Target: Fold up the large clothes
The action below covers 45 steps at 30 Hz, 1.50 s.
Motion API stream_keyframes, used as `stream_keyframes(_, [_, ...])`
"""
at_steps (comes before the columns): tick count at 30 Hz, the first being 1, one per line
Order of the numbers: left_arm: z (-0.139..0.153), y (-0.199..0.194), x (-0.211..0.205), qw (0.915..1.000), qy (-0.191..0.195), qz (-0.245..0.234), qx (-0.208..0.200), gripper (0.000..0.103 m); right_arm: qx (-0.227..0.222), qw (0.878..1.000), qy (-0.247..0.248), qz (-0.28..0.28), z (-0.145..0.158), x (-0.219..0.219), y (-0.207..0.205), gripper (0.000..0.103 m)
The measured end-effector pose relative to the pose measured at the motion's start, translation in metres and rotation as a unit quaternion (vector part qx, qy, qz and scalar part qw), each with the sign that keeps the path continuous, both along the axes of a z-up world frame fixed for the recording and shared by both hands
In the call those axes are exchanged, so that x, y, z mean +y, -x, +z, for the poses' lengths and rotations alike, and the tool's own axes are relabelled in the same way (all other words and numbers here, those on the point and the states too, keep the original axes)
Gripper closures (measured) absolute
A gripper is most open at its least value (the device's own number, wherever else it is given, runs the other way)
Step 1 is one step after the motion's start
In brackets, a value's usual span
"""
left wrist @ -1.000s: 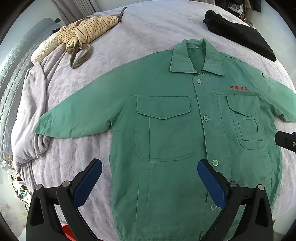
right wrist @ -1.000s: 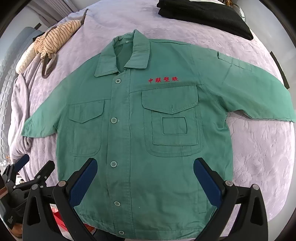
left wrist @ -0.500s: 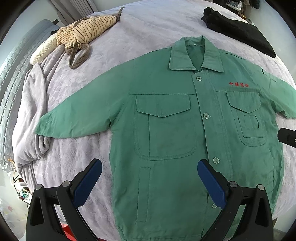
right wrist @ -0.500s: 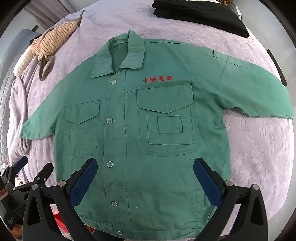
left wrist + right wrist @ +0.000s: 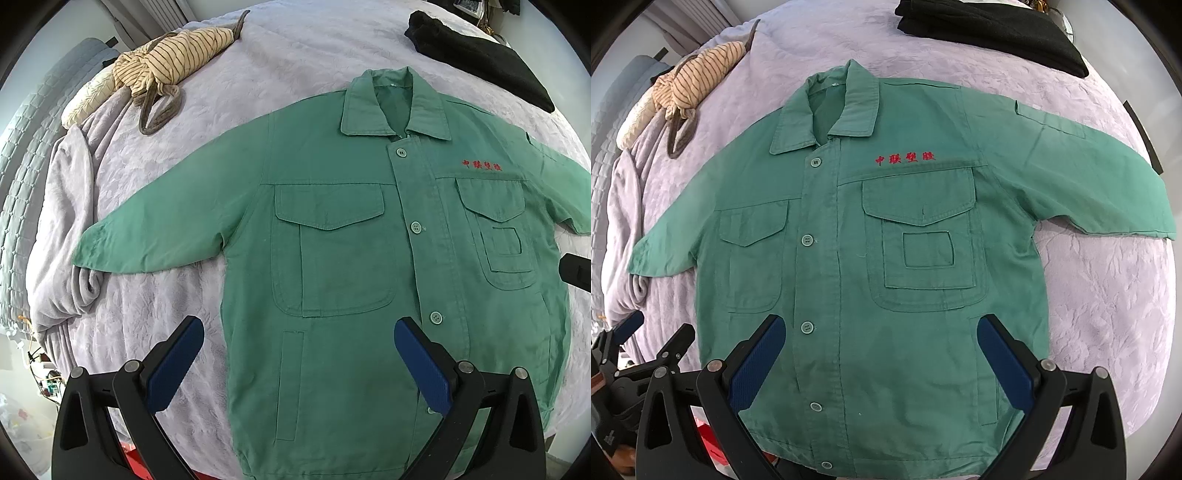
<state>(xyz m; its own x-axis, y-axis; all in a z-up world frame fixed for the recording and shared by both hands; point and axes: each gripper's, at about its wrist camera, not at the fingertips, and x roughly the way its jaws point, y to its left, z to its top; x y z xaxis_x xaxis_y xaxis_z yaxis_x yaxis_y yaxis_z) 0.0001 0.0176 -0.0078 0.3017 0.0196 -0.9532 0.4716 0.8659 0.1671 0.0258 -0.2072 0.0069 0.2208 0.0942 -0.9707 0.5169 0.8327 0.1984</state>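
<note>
A green button-up work jacket (image 5: 343, 258) (image 5: 871, 266) lies flat and face up on the bed, buttoned, both sleeves spread out, red embroidered characters on the chest. My left gripper (image 5: 299, 362) hovers open above the jacket's lower left hem area, nothing between its blue pads. My right gripper (image 5: 882, 354) hangs open over the lower middle of the jacket, also holding nothing. The left gripper (image 5: 631, 350) shows at the lower left edge of the right wrist view. A black part of the right gripper (image 5: 576, 271) shows at the right edge of the left wrist view.
A lilac bedspread (image 5: 295, 55) (image 5: 1108, 295) covers the bed. A striped beige garment (image 5: 173, 59) (image 5: 698, 77) lies at the far left. A folded black garment (image 5: 480, 55) (image 5: 993, 26) lies at the far right. The bed edge drops off at the left.
Both views have drifted slightly; the jacket sits a little higher and more to the left in the right wrist view. Both grippers stay open and the jacket has not been touched.
</note>
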Motion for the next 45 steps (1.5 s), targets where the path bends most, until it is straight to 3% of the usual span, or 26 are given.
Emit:
stream_keyframes(25, [-0.004,0.001,-0.003,1.0000,-0.006,0.002,0.006,0.000,-0.001,0.998,0.058,0.030,0.008,0.011,-0.004,0.000])
stream_keyframes(45, [-0.004,0.002,0.001,1.0000,-0.005,0.005,0.006,0.000,-0.002,0.998,0.063,0.032,0.009,0.014,-0.004,0.000])
